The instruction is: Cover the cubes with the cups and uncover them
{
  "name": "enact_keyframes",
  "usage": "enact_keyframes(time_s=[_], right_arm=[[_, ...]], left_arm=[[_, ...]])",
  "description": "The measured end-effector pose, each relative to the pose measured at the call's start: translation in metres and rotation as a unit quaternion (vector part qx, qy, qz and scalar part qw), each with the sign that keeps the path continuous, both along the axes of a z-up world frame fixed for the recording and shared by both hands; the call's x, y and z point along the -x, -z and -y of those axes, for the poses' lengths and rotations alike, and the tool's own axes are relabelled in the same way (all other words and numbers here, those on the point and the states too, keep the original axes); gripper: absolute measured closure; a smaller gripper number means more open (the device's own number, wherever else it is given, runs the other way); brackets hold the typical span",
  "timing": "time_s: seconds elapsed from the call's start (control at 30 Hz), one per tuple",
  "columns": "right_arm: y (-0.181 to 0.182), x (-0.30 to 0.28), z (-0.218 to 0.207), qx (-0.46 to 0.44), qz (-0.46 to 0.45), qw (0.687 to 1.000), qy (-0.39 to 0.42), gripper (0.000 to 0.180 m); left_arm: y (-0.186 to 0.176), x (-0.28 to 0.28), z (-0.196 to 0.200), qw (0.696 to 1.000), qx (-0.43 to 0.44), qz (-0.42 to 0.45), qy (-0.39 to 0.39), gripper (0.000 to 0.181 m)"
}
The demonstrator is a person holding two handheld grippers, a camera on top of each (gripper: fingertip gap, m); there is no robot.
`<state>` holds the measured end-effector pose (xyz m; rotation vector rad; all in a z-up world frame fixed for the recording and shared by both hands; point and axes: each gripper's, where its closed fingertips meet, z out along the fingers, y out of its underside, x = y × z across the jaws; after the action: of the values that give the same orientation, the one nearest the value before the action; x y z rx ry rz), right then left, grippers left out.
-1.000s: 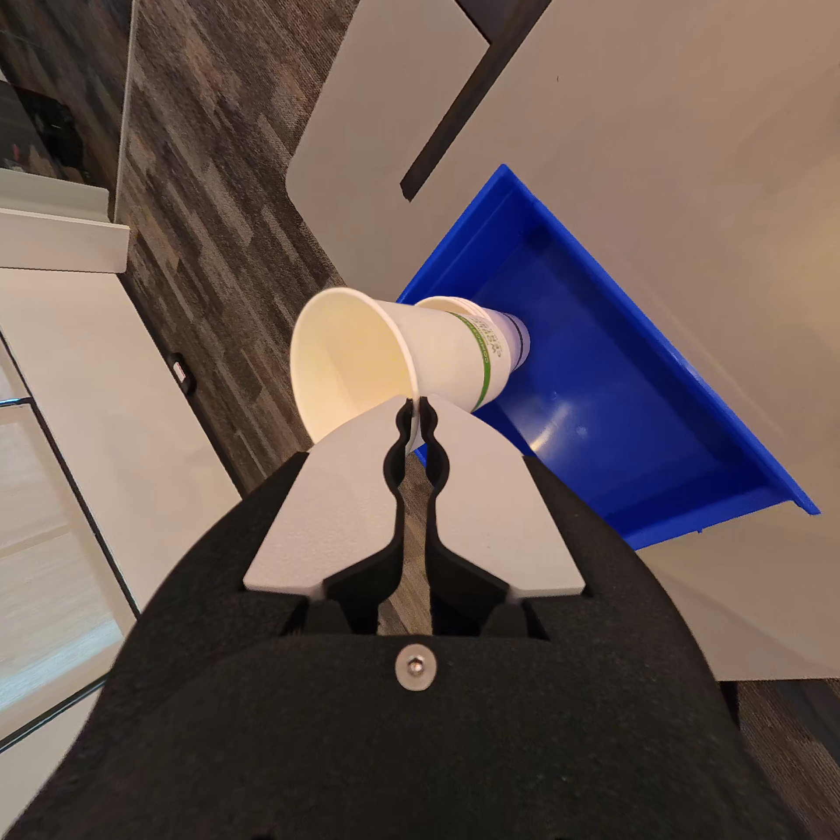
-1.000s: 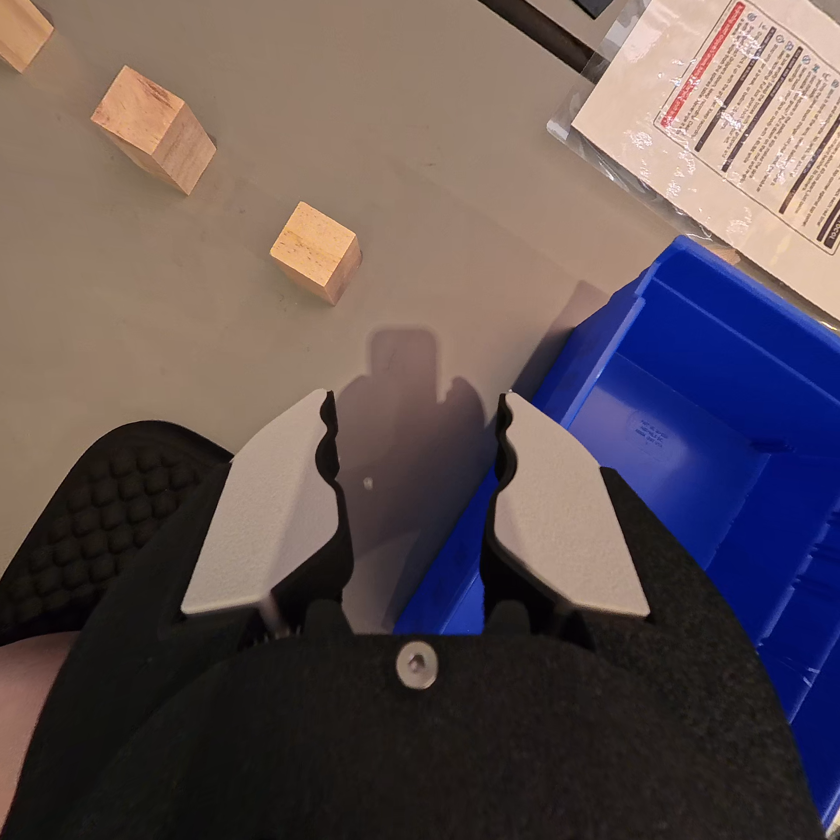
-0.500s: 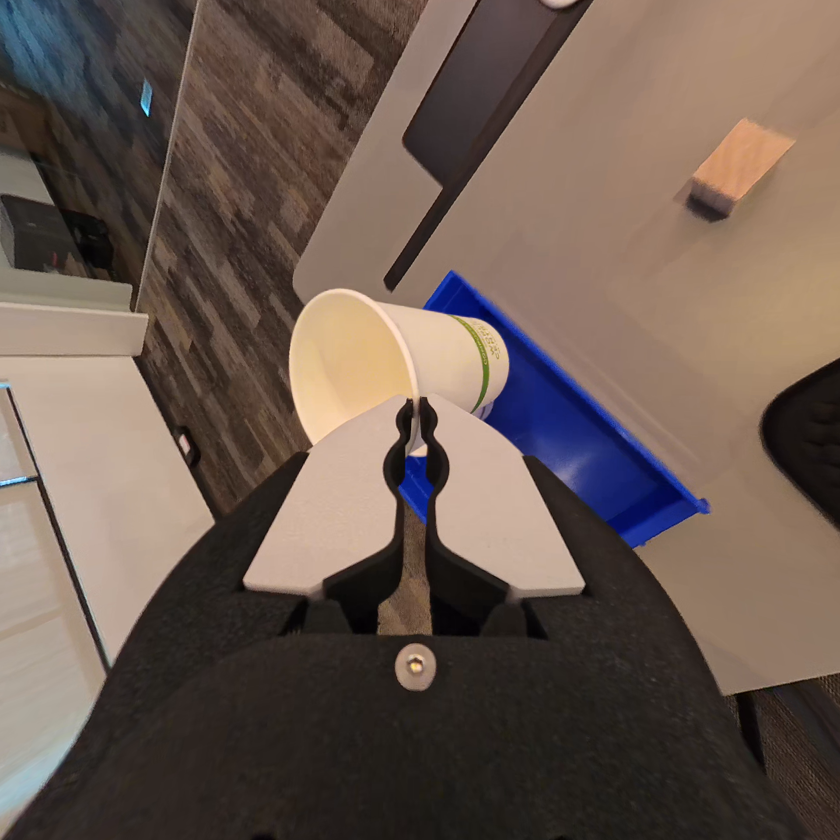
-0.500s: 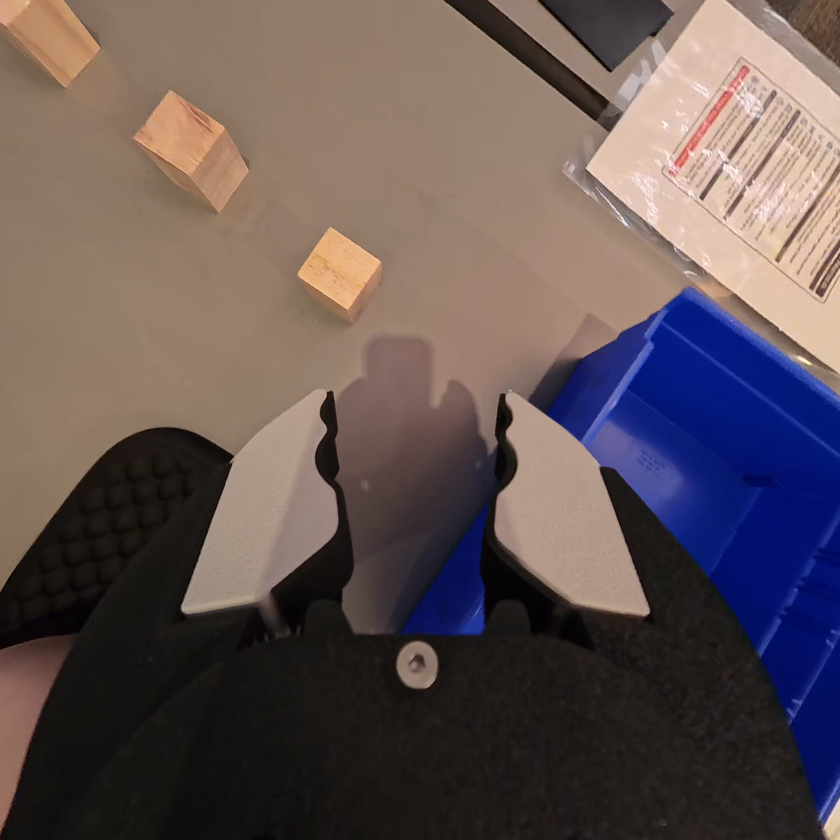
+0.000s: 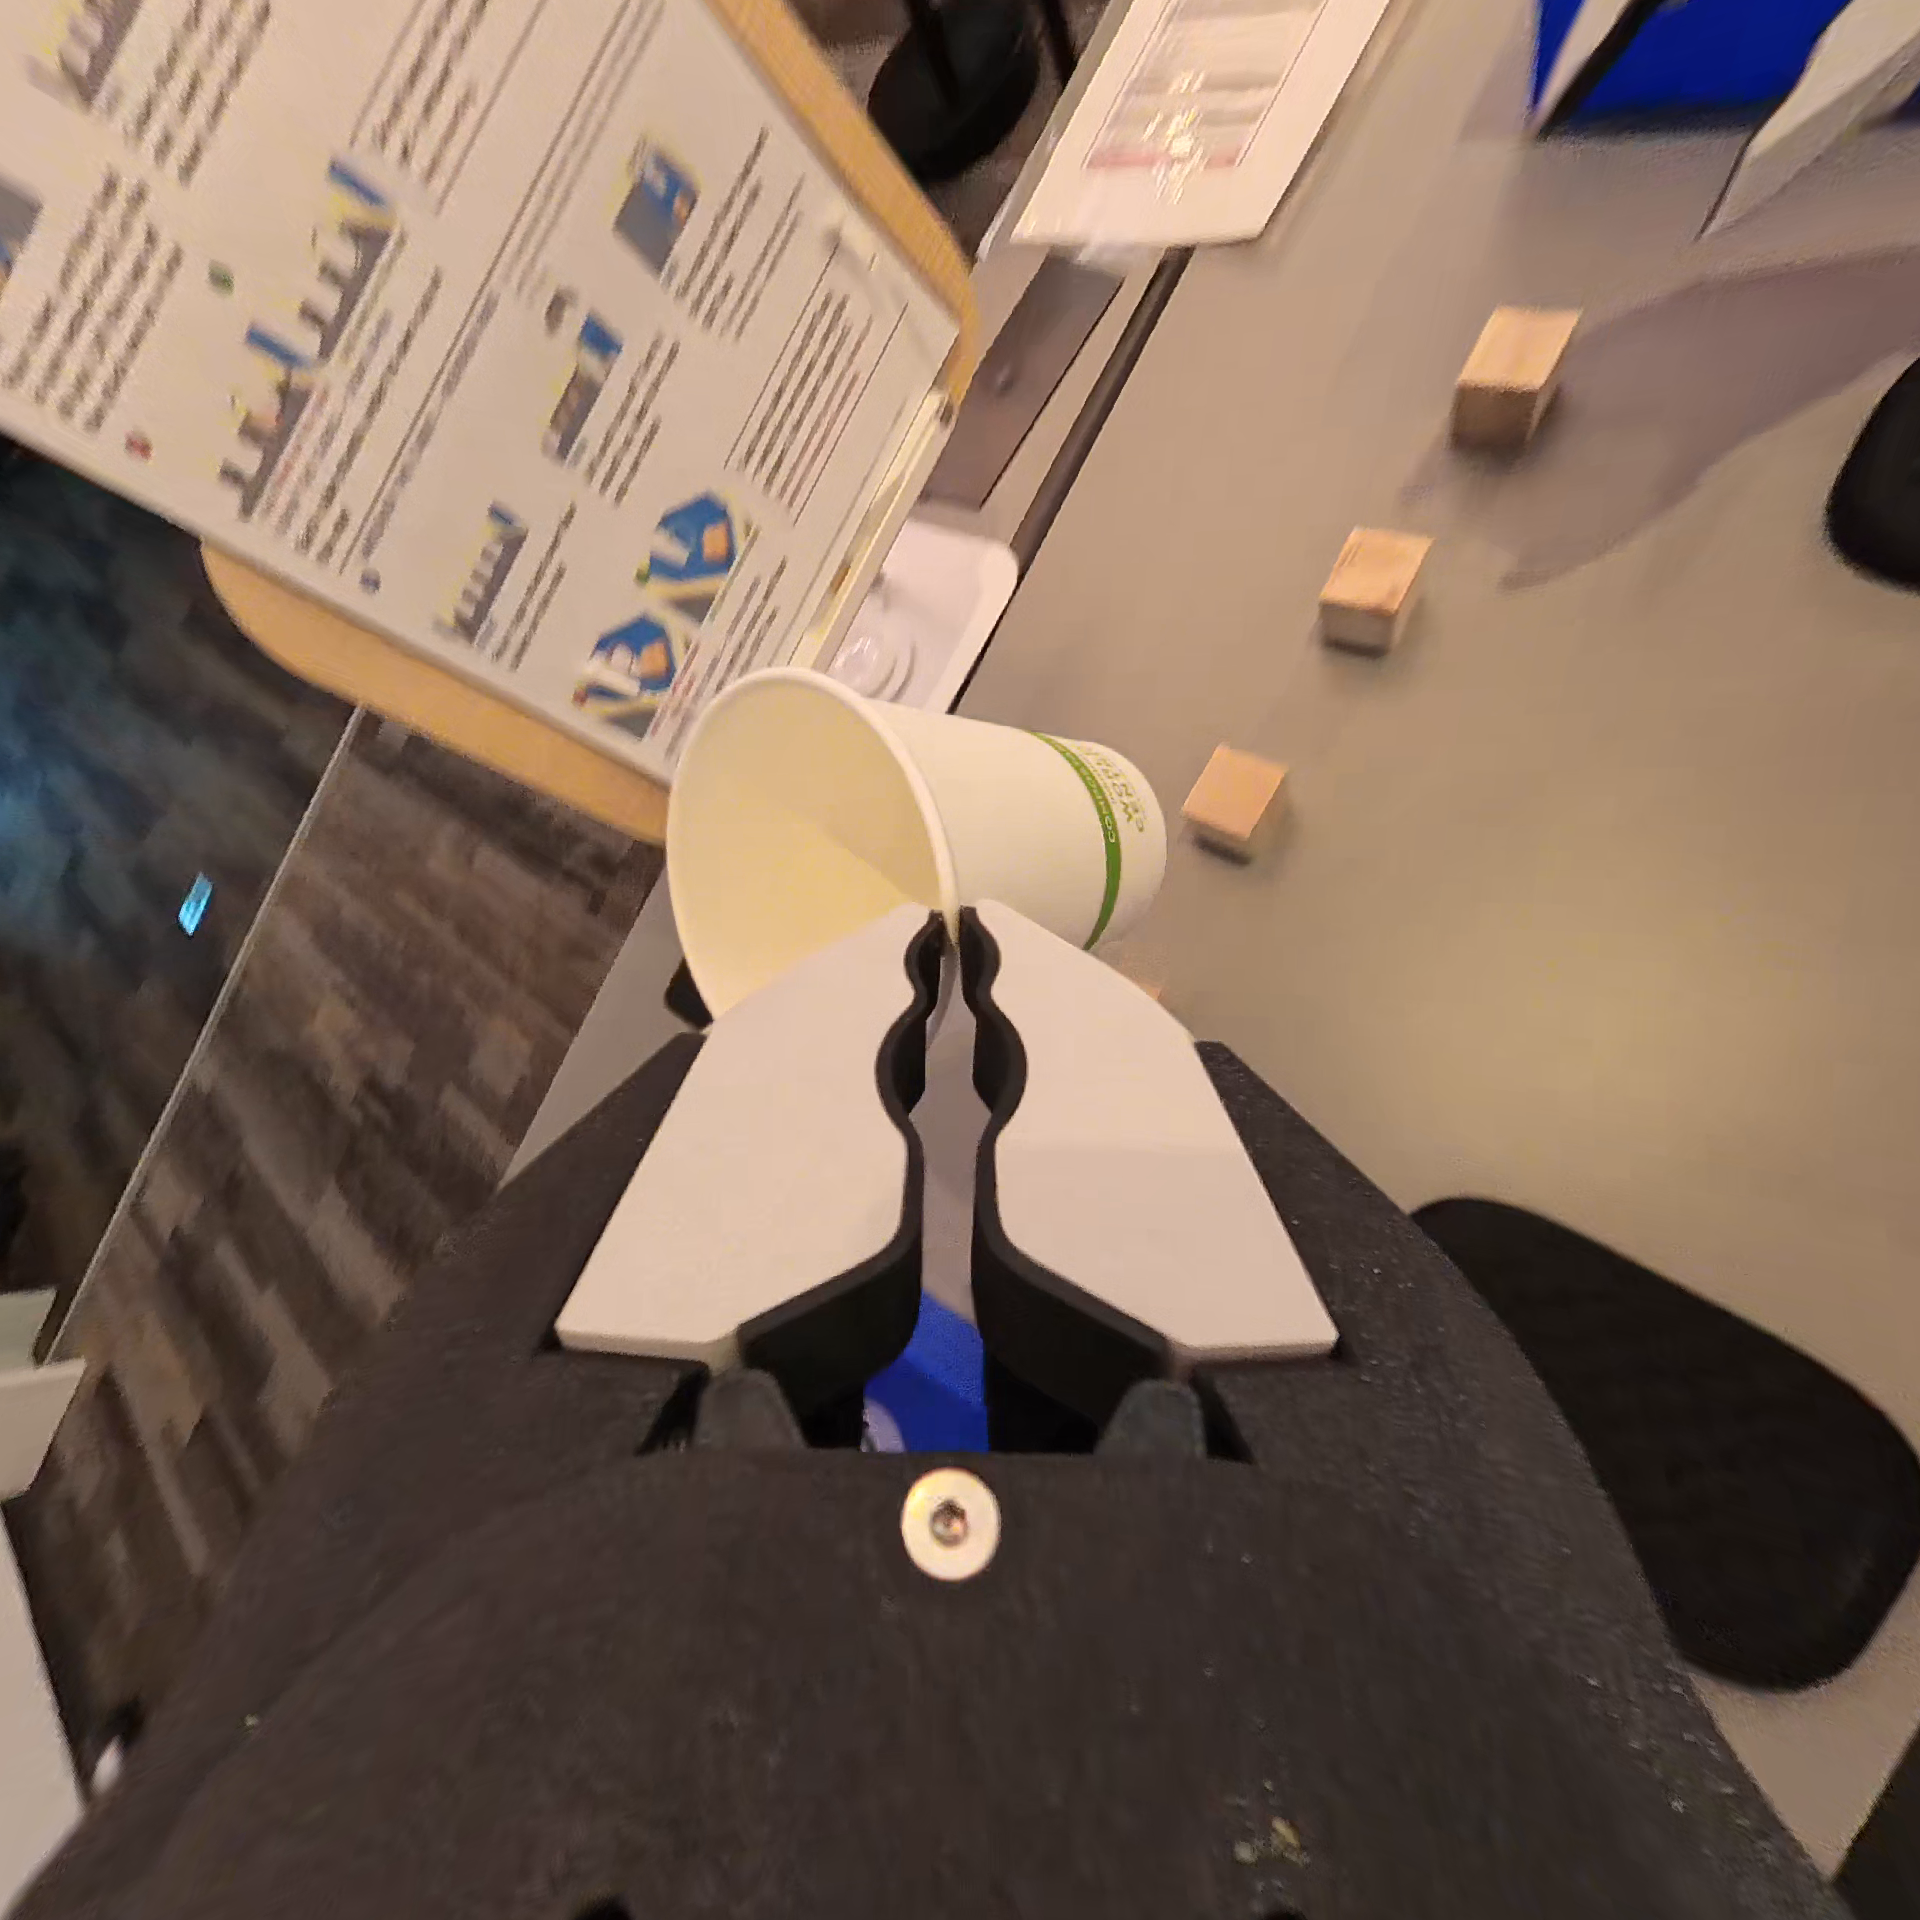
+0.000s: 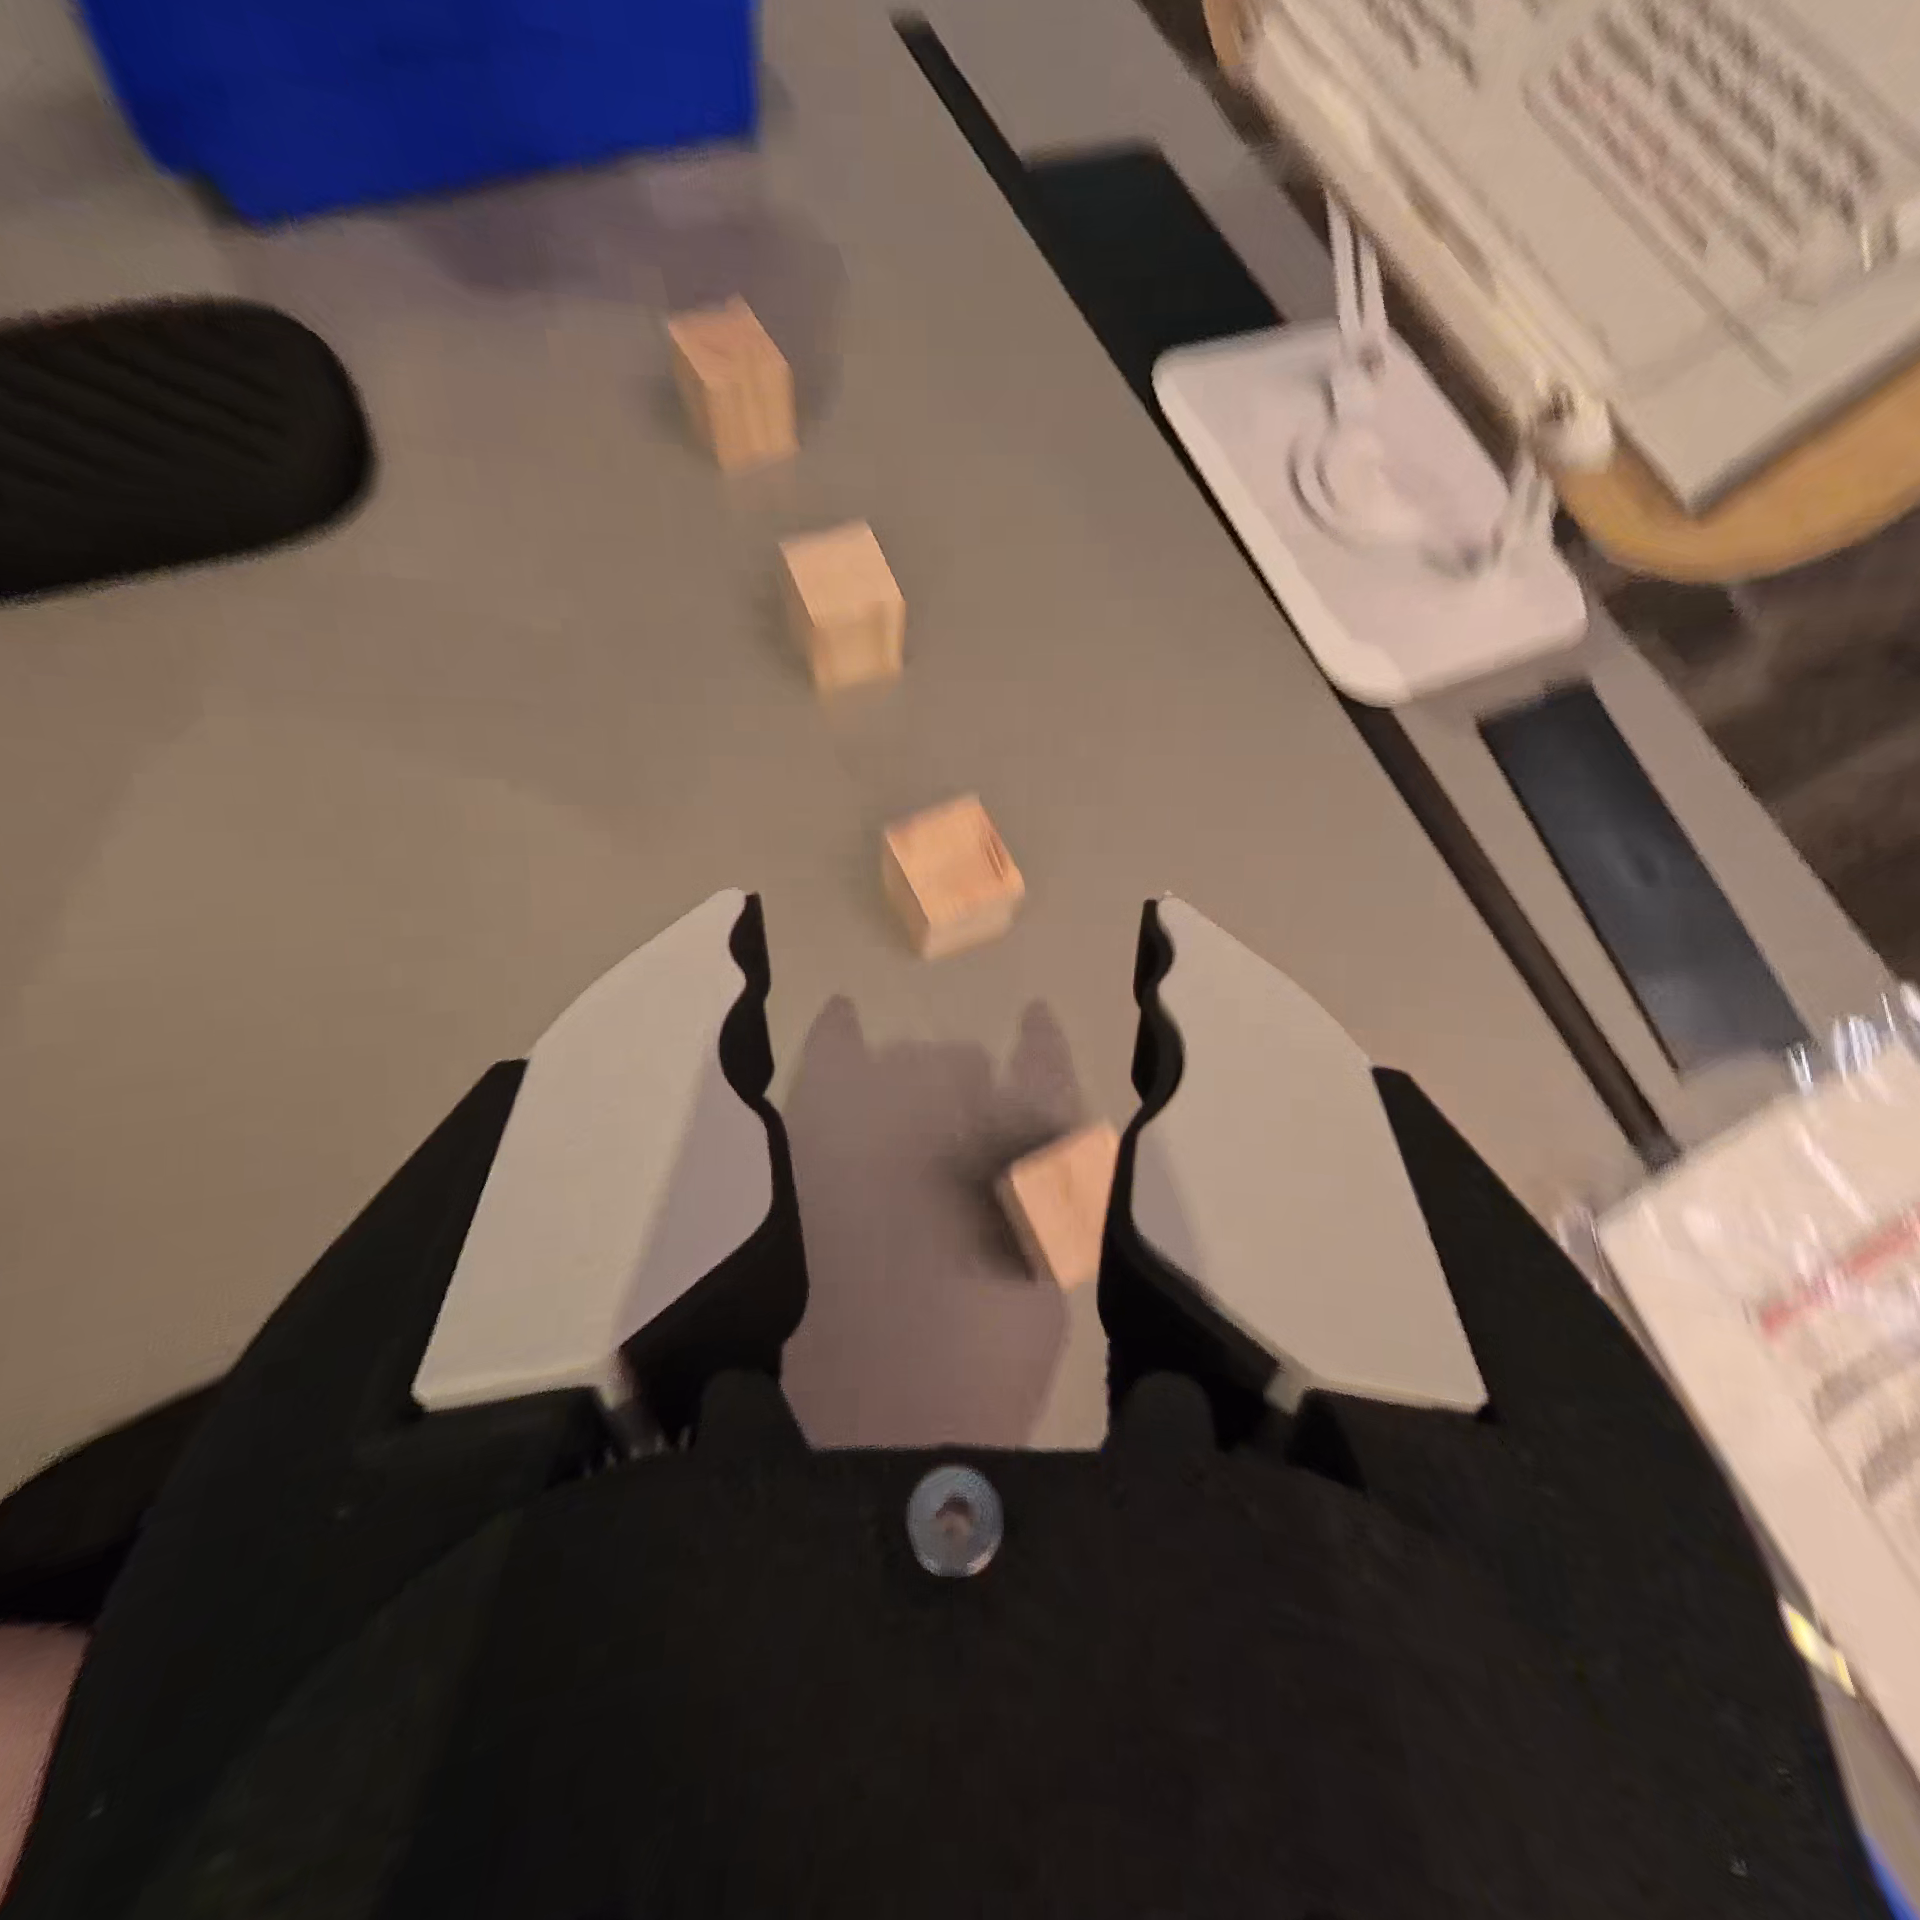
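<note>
The paper cup (image 5: 914, 821), white with a green printed band, is pinched by its rim in the left gripper (image 5: 953, 925), held sideways above the grey table (image 5: 1507, 935). Four wooden cubes (image 6: 951, 873) wait in a row, uncovered. Covering is starting; next, invert the cup over the near cube. The right gripper (image 6: 948, 914) hovers wide, empty.

Left gripper (image 5: 953, 923) jaws pinched together, right gripper (image 6: 948, 914) jaws spread

Cup print: green band with lettering on the paper cup (image 5: 1023, 821) pinched at the left gripper (image 5: 953, 922) tips.
Poster (image 5: 436, 312): blurred, unreadable.
Laminated sheet (image 6: 1787, 1340): blurred, unreadable.
</note>
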<state>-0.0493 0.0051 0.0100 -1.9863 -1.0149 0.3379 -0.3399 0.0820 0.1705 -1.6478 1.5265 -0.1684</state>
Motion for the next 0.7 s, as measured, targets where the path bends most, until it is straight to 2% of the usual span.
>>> enact_keyframes(time_s=[0.13,0.3,0.57,0.7], right_arm=[[-0.037,0.061,-0.020,-0.080,-0.100,0.989,-0.075,0.107],[-0.087,0.097,-0.038,-0.162,-0.284,0.940,-0.095,0.091],[-0.101,0.106,-0.043,-0.204,-0.408,0.883,-0.110,0.078],[-0.110,0.109,-0.040,-0.209,-0.470,0.849,-0.119,0.077]], left_arm=[[-0.009,-0.044,0.016,0.999,-0.002,0.029,0.043,0.178],[-0.018,-0.086,0.032,0.995,-0.004,0.055,0.084,0.178],[-0.027,-0.126,0.056,0.987,-0.010,0.098,0.130,0.178],[-0.028,-0.133,0.063,0.983,-0.004,0.111,0.143,0.178]])
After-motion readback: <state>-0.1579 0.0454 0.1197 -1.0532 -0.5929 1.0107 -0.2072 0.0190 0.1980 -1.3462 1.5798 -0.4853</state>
